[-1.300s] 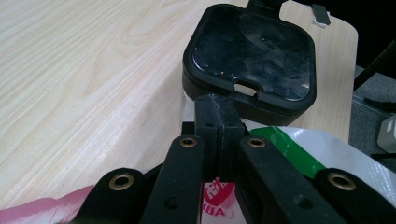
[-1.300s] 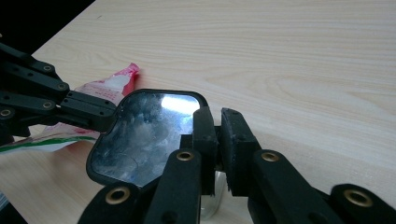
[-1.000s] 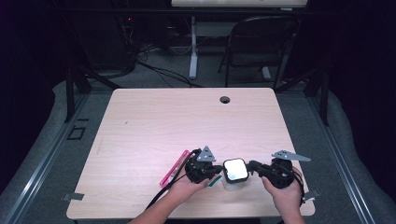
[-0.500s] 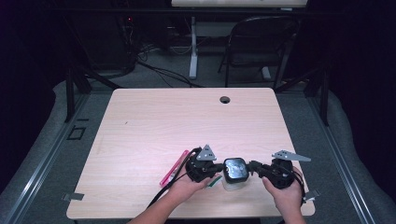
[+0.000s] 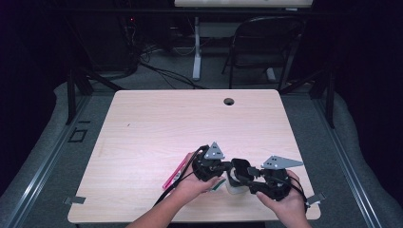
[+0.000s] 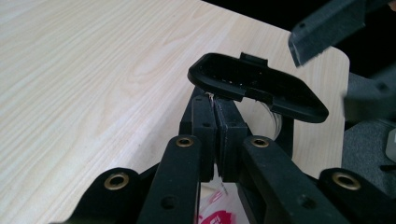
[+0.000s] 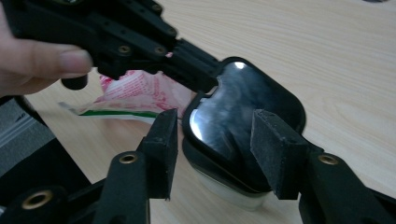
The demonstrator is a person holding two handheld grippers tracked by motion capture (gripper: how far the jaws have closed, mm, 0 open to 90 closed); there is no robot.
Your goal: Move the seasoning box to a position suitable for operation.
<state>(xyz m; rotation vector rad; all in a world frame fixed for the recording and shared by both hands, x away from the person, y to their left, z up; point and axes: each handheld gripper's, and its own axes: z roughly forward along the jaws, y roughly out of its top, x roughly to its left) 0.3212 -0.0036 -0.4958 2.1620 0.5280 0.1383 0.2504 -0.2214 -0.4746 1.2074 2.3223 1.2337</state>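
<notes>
Since the earlier frame the black lid has flipped up and the right gripper has spread, its jaws just opening beside the white container. The left gripper, pressed together, pinches the lid's hinge edge.

Dim surroundings, lit tabletop, perhaps slight blur

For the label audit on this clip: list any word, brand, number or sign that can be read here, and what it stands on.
Nothing can be read for certain.
Red print on the white and pink packet under the left gripper: blurred, not legible.
Red marks on the same packet in the left gripper view: cut off, not legible.
Black lid and white container: no text visible.
Pink strip on the table: too small to tell.
</notes>
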